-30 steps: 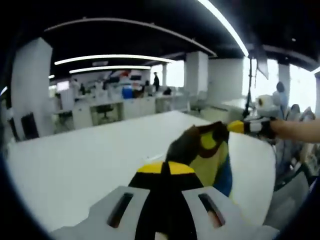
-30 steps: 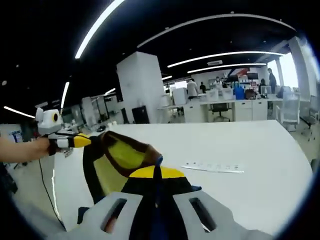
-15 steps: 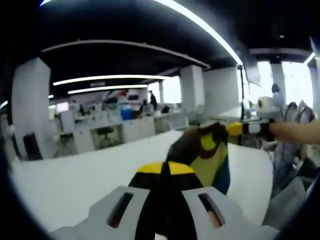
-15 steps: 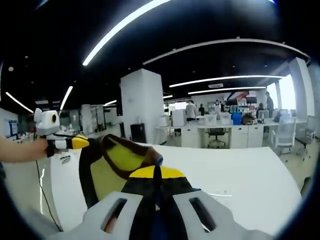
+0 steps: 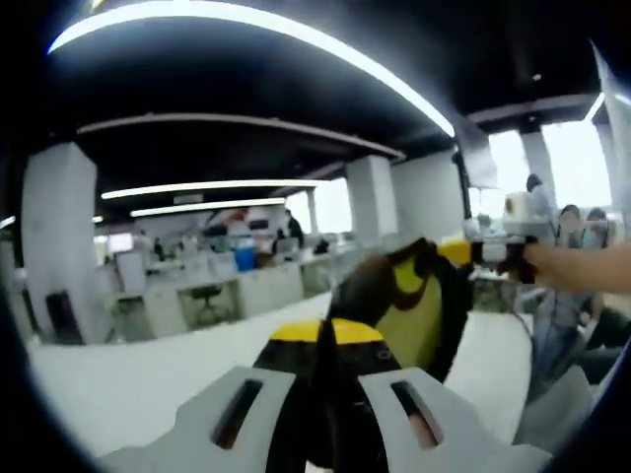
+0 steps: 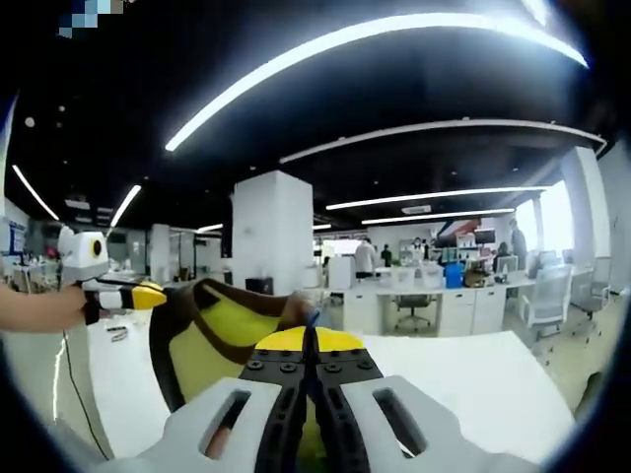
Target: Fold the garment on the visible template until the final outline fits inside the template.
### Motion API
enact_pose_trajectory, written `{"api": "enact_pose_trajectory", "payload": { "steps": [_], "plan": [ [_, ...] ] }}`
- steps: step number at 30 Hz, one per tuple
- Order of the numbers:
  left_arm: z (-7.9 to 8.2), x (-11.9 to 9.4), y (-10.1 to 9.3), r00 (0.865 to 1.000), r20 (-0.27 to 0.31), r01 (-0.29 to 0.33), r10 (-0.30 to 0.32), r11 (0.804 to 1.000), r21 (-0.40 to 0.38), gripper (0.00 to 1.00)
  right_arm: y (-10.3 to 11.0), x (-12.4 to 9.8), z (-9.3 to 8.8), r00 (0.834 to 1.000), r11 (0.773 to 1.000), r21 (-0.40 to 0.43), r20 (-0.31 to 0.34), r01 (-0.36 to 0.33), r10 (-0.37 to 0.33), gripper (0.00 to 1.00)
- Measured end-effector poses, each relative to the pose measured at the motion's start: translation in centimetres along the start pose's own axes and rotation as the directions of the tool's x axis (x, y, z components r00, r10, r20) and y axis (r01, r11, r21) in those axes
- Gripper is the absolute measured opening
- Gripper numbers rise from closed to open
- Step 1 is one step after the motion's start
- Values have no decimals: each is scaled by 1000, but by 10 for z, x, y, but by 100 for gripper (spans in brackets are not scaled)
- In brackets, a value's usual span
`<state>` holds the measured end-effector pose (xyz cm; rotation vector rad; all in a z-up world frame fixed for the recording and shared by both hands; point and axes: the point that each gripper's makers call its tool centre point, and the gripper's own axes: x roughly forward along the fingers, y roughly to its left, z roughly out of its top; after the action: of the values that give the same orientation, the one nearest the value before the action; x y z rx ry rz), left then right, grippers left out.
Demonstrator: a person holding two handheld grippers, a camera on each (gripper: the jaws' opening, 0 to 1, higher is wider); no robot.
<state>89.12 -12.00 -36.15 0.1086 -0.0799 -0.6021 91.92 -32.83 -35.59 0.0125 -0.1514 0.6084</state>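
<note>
The garment (image 5: 402, 307) is yellow-green with dark brown and black trim, and it hangs stretched in the air between the two grippers. My left gripper (image 5: 326, 333) is shut on one part of it, its yellow-tipped jaws pressed together. My right gripper (image 5: 455, 252), held by a hand (image 5: 582, 268), grips the far end. In the right gripper view the right gripper (image 6: 308, 341) is shut on the garment (image 6: 219, 333), and the left gripper (image 6: 150, 295) pinches the other end at the left. The white table (image 6: 473, 386) lies below.
The white table (image 5: 138, 389) spans the lower part of the left gripper view. Beyond it are office desks and chairs (image 6: 414, 305), a white pillar (image 6: 271, 236) and long ceiling lights. People stand far back, and a person sits at the right (image 5: 592, 335).
Both views have tilted upward, so more ceiling shows and the table sits lower in the picture. The garment stays stretched between the two shut grippers, held higher above the table.
</note>
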Motion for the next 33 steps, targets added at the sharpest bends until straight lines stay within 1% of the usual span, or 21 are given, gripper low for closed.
{"api": "enact_pose_trajectory", "payload": {
  "steps": [8, 13, 17, 19, 22, 26, 28, 29, 33],
  "plan": [
    [38, -10, -15, 997, 71, 17, -20, 999, 39, 0, 4, -23, 35, 997, 999, -30, 71, 26, -24, 1],
    [54, -17, -23, 995, 100, 25, -31, 998, 57, 0, 13, -36, 57, 994, 998, -53, 104, 33, -28, 1],
    [68, -26, -30, 991, 129, 26, -33, 998, 61, 0, 15, -48, 73, 991, 997, -71, 132, 37, -27, 1],
    [76, -32, -34, 988, 148, 28, -37, 998, 64, 0, 17, -56, 84, 988, 996, -78, 153, 40, -28, 1],
    [83, -38, -40, 986, 162, 30, -40, 998, 63, 0, 21, -64, 94, 986, 996, -84, 167, 42, -27, 1],
    [87, -47, -46, 984, 171, 30, -41, 997, 68, 0, 25, -73, 100, 984, 995, -87, 174, 39, -24, 1],
    [87, -51, -48, 984, 171, 31, -41, 998, 62, 0, 28, -77, 99, 985, 996, -82, 173, 40, -25, 1],
    [87, -55, -51, 984, 174, 33, -41, 998, 47, 0, 31, -81, 98, 985, 997, -71, 170, 39, -26, 1],
    [85, -69, -58, 986, 162, 29, -36, 998, 48, 0, 40, -92, 95, 987, 997, -60, 156, 42, -32, 1]
  ]
}}
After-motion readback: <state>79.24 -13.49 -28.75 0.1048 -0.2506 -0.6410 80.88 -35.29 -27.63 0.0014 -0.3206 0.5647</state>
